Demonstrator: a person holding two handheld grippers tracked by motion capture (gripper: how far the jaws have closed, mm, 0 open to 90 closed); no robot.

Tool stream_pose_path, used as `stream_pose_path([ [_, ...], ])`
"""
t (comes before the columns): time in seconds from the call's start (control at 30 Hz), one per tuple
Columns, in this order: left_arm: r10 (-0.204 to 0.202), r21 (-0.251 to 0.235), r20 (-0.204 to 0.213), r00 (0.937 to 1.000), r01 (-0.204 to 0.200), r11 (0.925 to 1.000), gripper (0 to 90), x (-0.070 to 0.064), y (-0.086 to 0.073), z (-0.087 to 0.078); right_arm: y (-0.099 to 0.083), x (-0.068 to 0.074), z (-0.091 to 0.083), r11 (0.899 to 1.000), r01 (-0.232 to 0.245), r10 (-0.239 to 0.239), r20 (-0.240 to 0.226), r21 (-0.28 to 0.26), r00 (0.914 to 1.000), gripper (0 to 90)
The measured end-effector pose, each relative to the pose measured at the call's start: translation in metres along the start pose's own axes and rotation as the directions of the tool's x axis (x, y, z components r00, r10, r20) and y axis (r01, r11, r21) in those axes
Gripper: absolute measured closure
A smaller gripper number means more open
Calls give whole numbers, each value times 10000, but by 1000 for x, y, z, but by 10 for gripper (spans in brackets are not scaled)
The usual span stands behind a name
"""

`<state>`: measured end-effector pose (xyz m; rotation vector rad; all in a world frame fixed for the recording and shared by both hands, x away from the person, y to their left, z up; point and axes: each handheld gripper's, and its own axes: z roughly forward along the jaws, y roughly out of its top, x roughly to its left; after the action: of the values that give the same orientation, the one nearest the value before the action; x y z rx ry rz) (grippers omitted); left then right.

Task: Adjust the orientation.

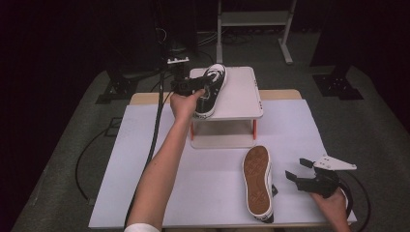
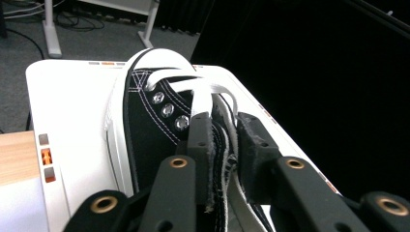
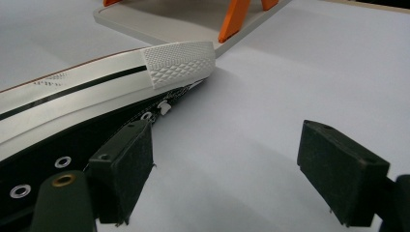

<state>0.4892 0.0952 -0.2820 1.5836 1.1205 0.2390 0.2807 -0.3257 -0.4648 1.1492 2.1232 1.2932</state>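
Sneaker (image 1: 211, 90) upright on small white stand (image 1: 241, 99) at far side of table (image 1: 145, 169); our left gripper (image 1: 200, 87) clamped on its tongue and laces near collar. Second sneaker (image 1: 257, 181) lies sole-up on table near us, just beside right gripper (image 1: 299, 170), whose jaws gape with nothing between them. Risk, as we judge it: hold is on soft cloth alone, so shoe may swing or slip free if lifted. Sneaker sits near stand's left edge; a nudge could tip it off.
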Motion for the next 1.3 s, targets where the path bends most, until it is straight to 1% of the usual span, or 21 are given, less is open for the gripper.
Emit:
stream_pose_path([
  [0.2,24,-329,150,9999,-19,9995,627,1,5,-12,0,1,0,9999,12,-13,-128,-130,9999,197],
  [0.27,175,-432,111,9998,-170,9989,607,1,7,-19,0,2,-1,9997,-137,131,-281,-195,9995,197],
  [0.3,224,-549,155,9996,-215,9983,584,1,7,-27,1,2,-2,9989,-368,351,-558,-294,9978,189],
  [0.33,224,-549,155,9996,-215,9983,575,1,7,-27,1,2,-2,9989,-368,351,-558,-294,9978,189],
  [0.47,695,-548,120,9975,-687,9961,523,-2,8,-45,1,5,-3,9984,-455,417,-1055,-338,9935,170],
  [0.57,688,-812,385,9969,-655,9945,491,-2,5,-59,3,8,-3,9974,-616,559,-1425,-363,9882,157],
  [0.63,878,-844,357,9955,-846,9928,467,-3,0,-71,4,9,-3,9973,-619,550,-1532,-405,9867,152],
  [0.73,820,-817,458,9956,-781,9936,437,-4,-6,-78,5,11,-4,9966,-701,614,-1746,-442,9827,153],
  [0.77,928,-636,637,9937,-887,9940,436,-4,-14,-85,6,13,-3,9966,-698,603,-1882,-445,9803,161],
  [0.8,928,-636,637,9937,-887,9940,429,-4,-14,-85,6,13,-3,9966,-698,603,-1882,-445,9803,161],
  [0.83,1019,-671,536,9933,-982,9929,421,-5,-18,-88,7,15,-3,9963,-697,578,-2077,-505,9765,184],
  [0.9,1226,-670,595,9907,-1186,9907,409,-6,-26,-95,8,16,-3,9963,-697,569,-2254,-494,9726,209],
  [0.93,1291,-681,553,9901,-1252,9898,409,-7,-30,-98,8,16,-3,9963,-697,569,-2254,-494,9726,209],
  [0.97,1493,-625,520,9874,-1460,9873,397,-6,-38,-104,9,17,-2,9960,-744,592,-2552,-503,9651,250],
  [1.0,1493,-625,520,9874,-1460,9873,392,-6,-38,-104,9,17,-2,9960,-744,592,-2552,-503,9651,250],
  [1.07,1501,-627,611,9868,-1463,9873,384,-4,-49,-110,8,18,-2,9967,-696,551,-2772,-427,9592,323],
  [1.1,1565,-602,578,9860,-1530,9864,376,-3,-53,-113,8,19,-3,9975,-600,463,-3003,-369,9527,383],
  [1.13,1581,-540,554,9859,-1551,9864,376,-3,-56,-114,8,19,-3,9975,-600,463,-3003,-369,9527,383],
  [1.17,1584,-582,548,9859,-1552,9862,371,-1,-62,-117,8,20,-3,9975,-630,490,-3204,-335,9460,438],
  [1.2,1541,-543,578,9864,-1510,9870,371,1,-67,-119,8,20,-3,9975,-630,490,-3204,-335,9460,438],
  [1.3,1475,-511,523,9877,-1448,9881,358,6,-80,-125,7,22,-2,9983,-519,385,-3588,-279,9326,555],
])
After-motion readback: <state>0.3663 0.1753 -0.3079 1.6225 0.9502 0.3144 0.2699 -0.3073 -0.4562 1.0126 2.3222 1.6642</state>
